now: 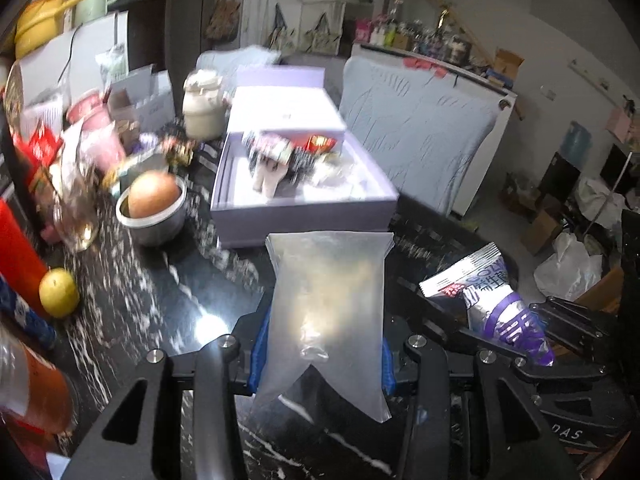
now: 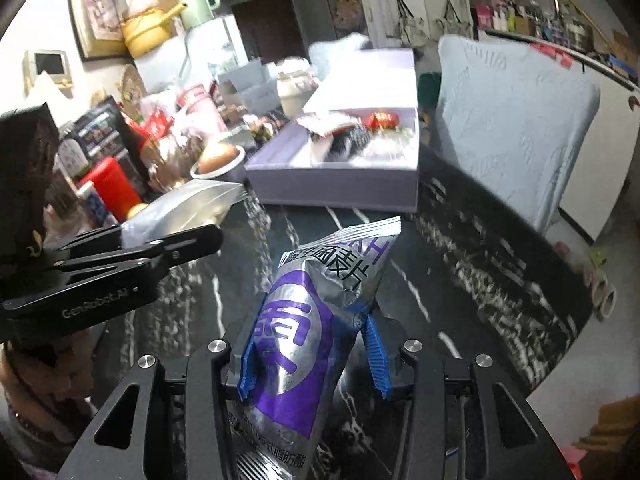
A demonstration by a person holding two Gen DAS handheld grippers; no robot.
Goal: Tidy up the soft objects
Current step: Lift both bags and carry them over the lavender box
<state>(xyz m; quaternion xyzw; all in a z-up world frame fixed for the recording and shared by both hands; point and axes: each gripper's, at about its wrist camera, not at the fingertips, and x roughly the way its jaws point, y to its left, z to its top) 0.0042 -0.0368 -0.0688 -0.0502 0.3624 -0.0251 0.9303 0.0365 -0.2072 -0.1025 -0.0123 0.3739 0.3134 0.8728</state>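
We hold a translucent plastic pouch clamped in the left gripper and a silver-purple foil snack packet pinched in the right gripper, long axes running out past the fingers, with the open lilac cardboard box straight ahead

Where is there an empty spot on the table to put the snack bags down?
Bare black marble tabletop lies between the open lilac box and both grippers, and right of the box toward the pale blue cushion. It is crowded on the left, around the steel bowl and yellow fruit.
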